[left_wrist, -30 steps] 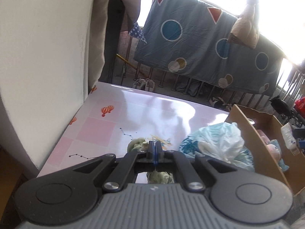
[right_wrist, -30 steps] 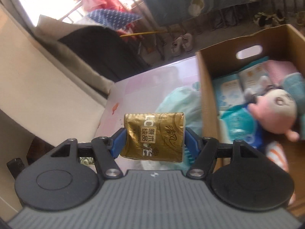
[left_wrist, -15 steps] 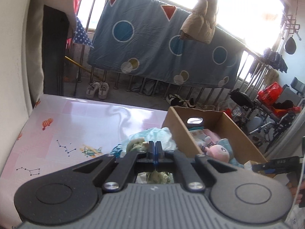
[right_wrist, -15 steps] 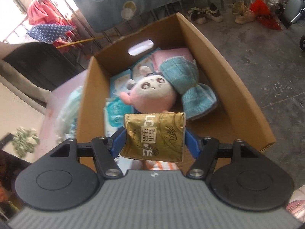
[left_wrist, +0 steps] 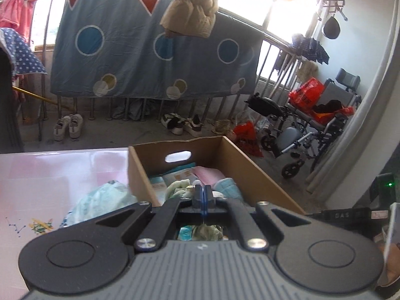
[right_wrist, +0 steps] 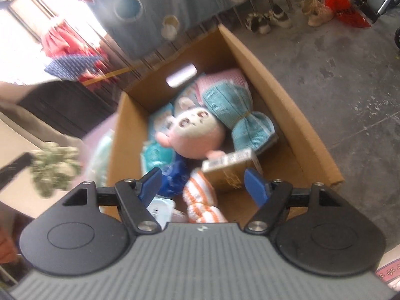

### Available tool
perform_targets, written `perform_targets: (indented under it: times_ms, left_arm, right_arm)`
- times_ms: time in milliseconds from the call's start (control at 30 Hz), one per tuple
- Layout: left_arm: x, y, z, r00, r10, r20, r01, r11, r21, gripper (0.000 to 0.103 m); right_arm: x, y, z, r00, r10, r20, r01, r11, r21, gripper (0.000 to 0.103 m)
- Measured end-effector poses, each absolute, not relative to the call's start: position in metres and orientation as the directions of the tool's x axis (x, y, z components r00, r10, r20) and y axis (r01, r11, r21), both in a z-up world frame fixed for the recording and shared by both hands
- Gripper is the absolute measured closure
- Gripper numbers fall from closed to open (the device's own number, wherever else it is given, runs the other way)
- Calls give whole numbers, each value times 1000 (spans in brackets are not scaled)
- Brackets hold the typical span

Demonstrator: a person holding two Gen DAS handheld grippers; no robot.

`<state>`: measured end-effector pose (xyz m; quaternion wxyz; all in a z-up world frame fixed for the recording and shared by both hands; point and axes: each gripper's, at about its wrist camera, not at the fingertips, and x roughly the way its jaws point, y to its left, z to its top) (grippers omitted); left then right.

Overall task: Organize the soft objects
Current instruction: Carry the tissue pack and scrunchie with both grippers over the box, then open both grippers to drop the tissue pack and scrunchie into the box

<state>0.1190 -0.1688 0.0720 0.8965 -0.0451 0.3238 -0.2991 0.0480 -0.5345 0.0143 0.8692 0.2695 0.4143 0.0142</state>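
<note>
Now that the right gripper (right_wrist: 203, 183) has just been opening, its fingers (right_wrist: 256, 187) stand apart with nothing pressed between them, and the gold pack (right_wrist: 231, 171) they carried a moment ago lies loose in the box (right_wrist: 287, 95), below the plush (right_wrist: 193, 132) and beside the striped cloth (right_wrist: 200, 195). That item looks delivered. The left gripper (left_wrist: 203, 197) has meanwhile swung from over the table (left_wrist: 50, 170) to above the box; its fingers are clenched on a green cloth (left_wrist: 178, 188), which hangs over the box's inside, so it is probably the next thing to be let go.

Left on the table, against the box's outer wall, is a pale bag (left_wrist: 102, 200); it appears to be what remains to be sorted. Inside the box a teal bow (right_wrist: 237, 115), the plush and some flat packets already fill most of the floor, so the cloth will likely land on top of them. The right gripper hangs low over the same opening and could crowd the left one's drop.
</note>
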Motion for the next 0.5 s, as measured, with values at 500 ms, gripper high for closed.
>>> perform_targets:
  times_ms: [500]
  left_arm:
    - [161,-349,20,277,-696,-663,617,658,-432,98]
  right_arm:
    - [-87,-565,67,839,111,-533,266,771,579,23]
